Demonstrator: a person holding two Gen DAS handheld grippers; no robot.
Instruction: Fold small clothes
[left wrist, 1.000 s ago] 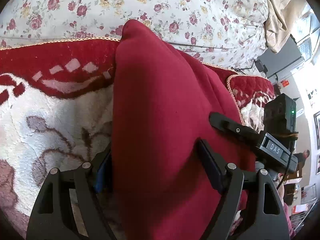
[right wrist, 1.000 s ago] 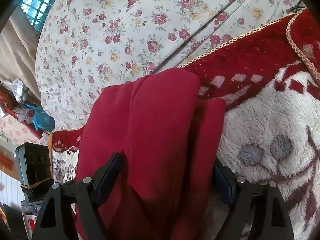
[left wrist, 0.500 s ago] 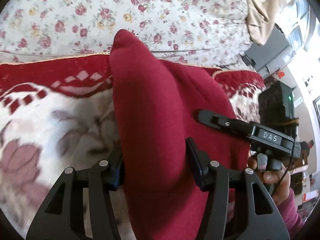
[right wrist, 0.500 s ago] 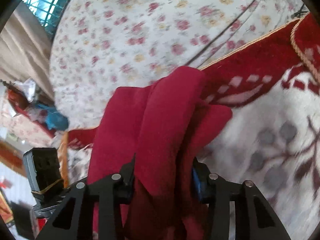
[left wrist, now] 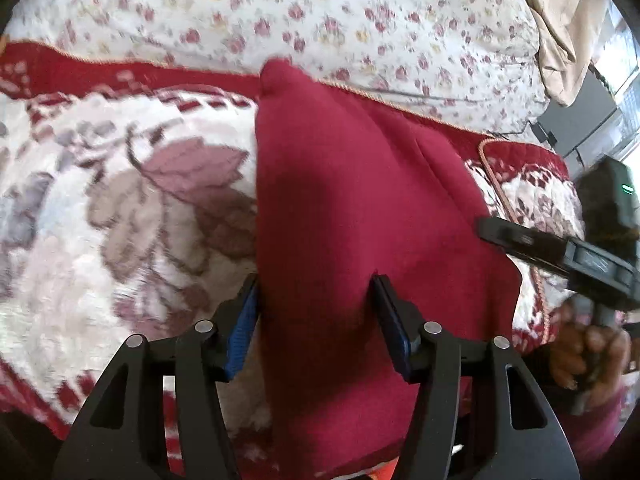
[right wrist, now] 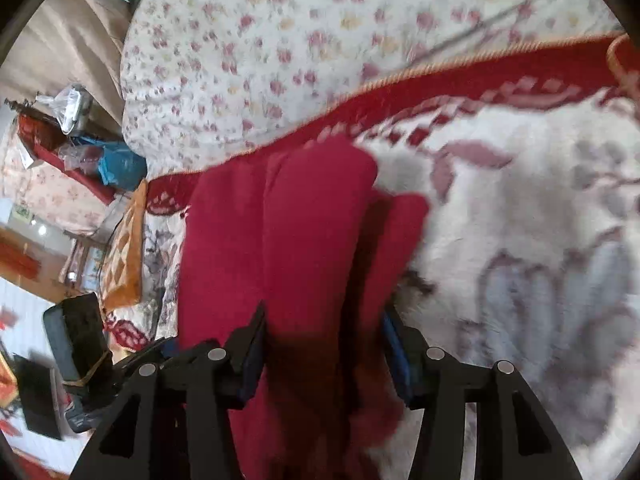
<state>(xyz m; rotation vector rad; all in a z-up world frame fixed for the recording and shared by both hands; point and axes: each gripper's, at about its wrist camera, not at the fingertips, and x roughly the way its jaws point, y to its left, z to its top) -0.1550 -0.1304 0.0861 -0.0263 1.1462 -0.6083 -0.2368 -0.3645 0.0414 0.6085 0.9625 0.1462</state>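
Note:
A dark red garment [left wrist: 360, 208] lies bunched and partly folded on a red and white floral blanket [left wrist: 120, 220]. My left gripper [left wrist: 316, 304] is shut on a thick fold of it and holds it off the blanket. My right gripper [right wrist: 324, 340] is shut on another fold of the same garment [right wrist: 304, 240], which hangs in layers between its blue pads. The right gripper also shows at the right edge of the left wrist view [left wrist: 560, 252], close beside the cloth.
A white quilt with small roses [left wrist: 360, 20] rises behind the blanket. A tan cloth [left wrist: 560, 20] hangs at the far right. In the right wrist view, room clutter and a blue bag [right wrist: 120, 164] sit at the left beyond the bed edge.
Both grippers have closed on the red garment and pulled it back toward me. More of the floral blanket shows around it now.

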